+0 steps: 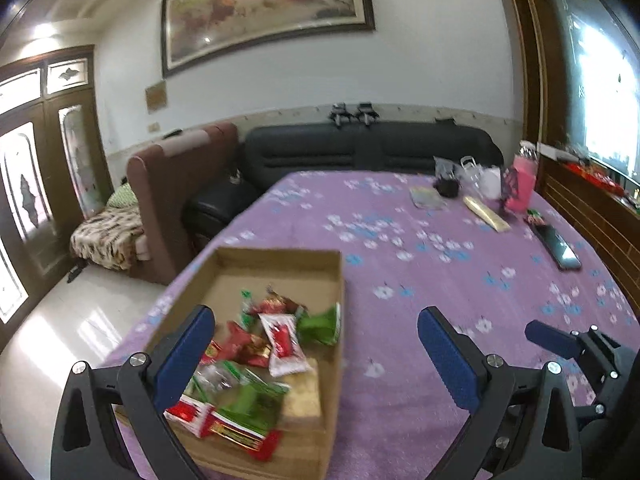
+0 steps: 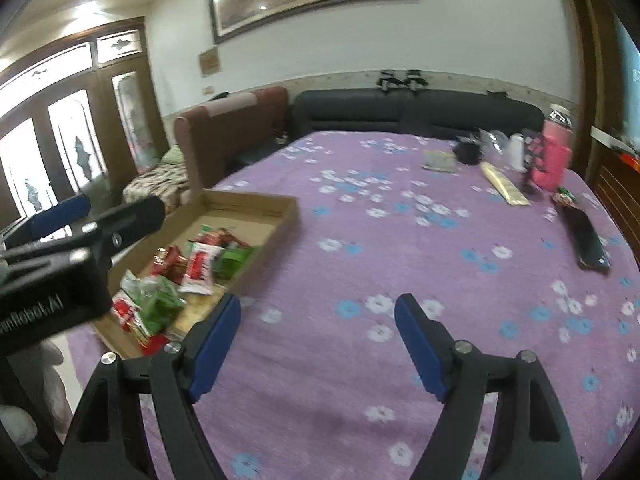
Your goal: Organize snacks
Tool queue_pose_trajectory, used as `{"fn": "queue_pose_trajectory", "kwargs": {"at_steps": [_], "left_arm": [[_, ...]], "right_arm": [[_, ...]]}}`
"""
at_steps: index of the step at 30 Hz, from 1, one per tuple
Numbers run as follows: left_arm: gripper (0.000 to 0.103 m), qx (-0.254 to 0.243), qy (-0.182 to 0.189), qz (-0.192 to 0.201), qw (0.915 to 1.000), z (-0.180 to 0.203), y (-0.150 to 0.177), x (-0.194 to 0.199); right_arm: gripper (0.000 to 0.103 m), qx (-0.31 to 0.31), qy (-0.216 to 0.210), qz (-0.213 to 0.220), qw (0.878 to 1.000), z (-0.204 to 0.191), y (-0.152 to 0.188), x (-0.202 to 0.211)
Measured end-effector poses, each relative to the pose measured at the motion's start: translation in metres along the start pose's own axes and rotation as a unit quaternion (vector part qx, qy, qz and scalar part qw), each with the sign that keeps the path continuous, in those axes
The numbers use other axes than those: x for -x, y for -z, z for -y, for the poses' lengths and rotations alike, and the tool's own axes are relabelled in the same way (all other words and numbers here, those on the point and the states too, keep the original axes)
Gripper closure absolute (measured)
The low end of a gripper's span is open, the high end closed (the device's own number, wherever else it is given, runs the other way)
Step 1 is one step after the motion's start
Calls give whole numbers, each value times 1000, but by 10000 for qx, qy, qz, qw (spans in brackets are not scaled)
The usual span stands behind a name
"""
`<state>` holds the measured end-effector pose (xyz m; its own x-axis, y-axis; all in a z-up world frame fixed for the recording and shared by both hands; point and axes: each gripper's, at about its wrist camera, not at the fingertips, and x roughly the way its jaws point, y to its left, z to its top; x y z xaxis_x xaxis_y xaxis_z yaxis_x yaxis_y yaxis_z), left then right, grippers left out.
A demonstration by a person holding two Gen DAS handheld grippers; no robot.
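An open shallow cardboard box (image 1: pixel 280 254) sits near the left edge of the purple flowered tablecloth (image 1: pixel 400 280). Inside lie several snack packets, among them a red-and-white one (image 1: pixel 282 340) and a green one (image 1: pixel 320 324). My left gripper (image 1: pixel 316 344) hovers open over the box's right half with nothing between its fingers. To its right, my right gripper (image 2: pixel 320 328) stands open above bare cloth, just right of the box (image 2: pixel 256 200), and is empty too. The red-and-white packet (image 2: pixel 200 266) shows in the right wrist view as well. A small red-green packet (image 2: pixel 564 198) lies far right beside a phone.
A dark phone (image 1: pixel 558 246), a gold flat packet (image 1: pixel 486 212), a pink bottle (image 1: pixel 520 184) and small clutter stand at the far right of the table. Behind the table are a black sofa (image 1: pixel 360 148) and a brown seat (image 1: pixel 180 168). The table edge drops off left of the box.
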<state>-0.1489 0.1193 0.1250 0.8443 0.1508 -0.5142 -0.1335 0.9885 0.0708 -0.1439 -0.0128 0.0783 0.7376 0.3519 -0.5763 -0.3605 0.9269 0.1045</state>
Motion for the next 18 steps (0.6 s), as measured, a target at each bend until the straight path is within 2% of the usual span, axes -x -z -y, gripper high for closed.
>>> {"fn": "queue_pose_trajectory", "kwargs": {"at_steps": [8,18], "left_arm": [[1,264,27,-390,9989,-15,7,-12],[1,516,65,-506,9974,-35,19,-14]], "right_arm": [[24,-3,69,-276,9996,-5,7,-8],[24,275,35,-436,9987,-27,17,-10]]}}
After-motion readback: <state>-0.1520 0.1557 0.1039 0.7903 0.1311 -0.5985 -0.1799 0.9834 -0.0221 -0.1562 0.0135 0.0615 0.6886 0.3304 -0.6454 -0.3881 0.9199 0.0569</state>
